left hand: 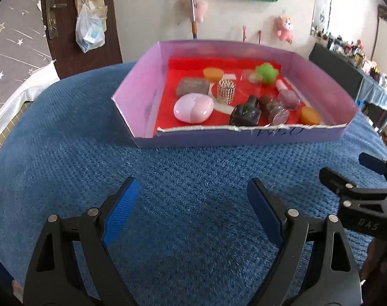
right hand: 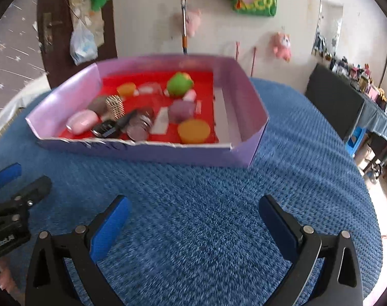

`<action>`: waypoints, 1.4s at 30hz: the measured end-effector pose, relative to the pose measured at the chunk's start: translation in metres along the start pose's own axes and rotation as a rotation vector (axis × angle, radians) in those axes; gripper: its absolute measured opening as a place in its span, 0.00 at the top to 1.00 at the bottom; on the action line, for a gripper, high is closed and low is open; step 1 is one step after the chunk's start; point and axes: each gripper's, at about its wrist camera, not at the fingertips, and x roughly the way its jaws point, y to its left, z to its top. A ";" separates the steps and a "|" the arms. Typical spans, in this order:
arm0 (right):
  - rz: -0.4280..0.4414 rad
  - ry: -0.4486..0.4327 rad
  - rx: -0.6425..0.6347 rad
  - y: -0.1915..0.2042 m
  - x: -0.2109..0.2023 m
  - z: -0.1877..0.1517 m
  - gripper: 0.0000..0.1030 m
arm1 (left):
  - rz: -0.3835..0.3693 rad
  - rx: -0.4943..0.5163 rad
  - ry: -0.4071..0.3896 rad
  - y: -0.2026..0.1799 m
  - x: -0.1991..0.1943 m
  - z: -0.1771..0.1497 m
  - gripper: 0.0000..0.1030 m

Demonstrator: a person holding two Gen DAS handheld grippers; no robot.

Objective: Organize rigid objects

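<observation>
A purple cardboard box (left hand: 139, 81) with a red floor stands on the blue cloth ahead of both grippers. In it lie several small items: a pink oval case (left hand: 193, 108), a grey case (left hand: 192, 87), a metal studded cylinder (left hand: 226, 92), a green toy (left hand: 266, 73), dark bottles (left hand: 246, 112), and orange lids (left hand: 310, 115). The box also shows in the right wrist view (right hand: 252, 117). My left gripper (left hand: 193, 191) is open and empty above the cloth. My right gripper (right hand: 193, 210) is open and empty, to the right of the left one.
The blue textured cloth (left hand: 193, 168) covers the round table. A brown door (left hand: 65, 38) and a wall with plush toys (left hand: 285, 28) stand behind. A dark chair (right hand: 333, 97) is at the right.
</observation>
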 end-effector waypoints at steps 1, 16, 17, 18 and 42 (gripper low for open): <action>0.000 0.016 0.005 0.000 0.004 0.001 0.00 | 0.003 0.001 0.011 0.000 0.004 0.000 0.16; 0.000 0.106 0.045 -0.009 0.021 0.001 0.00 | 0.008 -0.032 0.068 0.003 0.020 -0.005 0.08; 0.002 0.106 0.040 -0.009 0.021 0.000 0.00 | 0.008 -0.030 0.069 0.002 0.020 -0.005 0.08; 0.003 0.106 0.037 -0.008 0.021 0.001 0.00 | 0.009 -0.030 0.070 0.002 0.021 -0.004 0.07; 0.004 0.109 0.031 -0.006 0.023 0.001 0.00 | 0.018 -0.046 0.083 0.002 0.025 -0.001 0.00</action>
